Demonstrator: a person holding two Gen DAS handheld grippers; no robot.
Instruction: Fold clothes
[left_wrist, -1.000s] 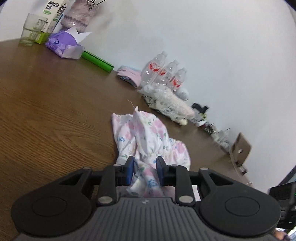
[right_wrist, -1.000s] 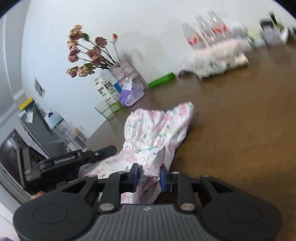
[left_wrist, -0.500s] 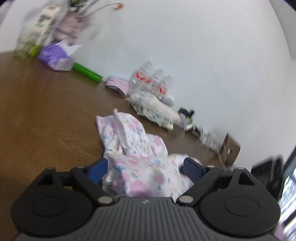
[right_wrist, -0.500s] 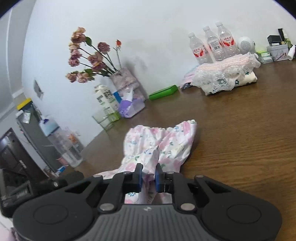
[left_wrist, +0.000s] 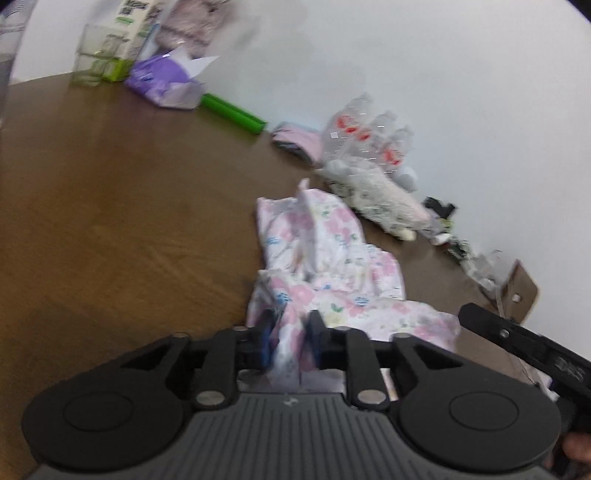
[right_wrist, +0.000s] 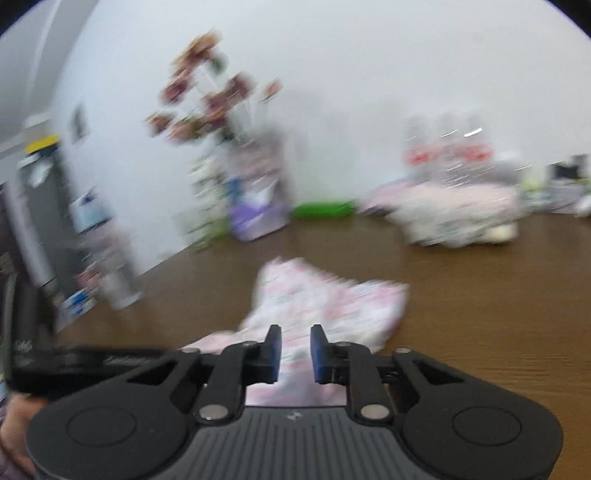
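Surface: one brown wooden table (left_wrist: 110, 221) against a white wall.
Left tongs: the left gripper (left_wrist: 290, 341) is closing, its blue pads pinching a bunched fold of the floral garment (left_wrist: 325, 266).
Right tongs: the right gripper (right_wrist: 295, 350) has its jaws slightly apart and opening; floral cloth lies between them, but motion blur hides whether the pads touch it.
Garment: one pink-and-white piece, crumpled near the table's near edge, running away from both grippers towards the wall.
Far edge, by the wall: three clear water bottles (left_wrist: 365, 136) with red labels, standing together; one pale lace-trimmed heap of clothes (left_wrist: 380, 199) just before them; one green tube (left_wrist: 232, 112); one purple tissue pack (left_wrist: 162, 83); one carton (left_wrist: 136, 22).
Flowers: one bunch (right_wrist: 207, 92), blurred.
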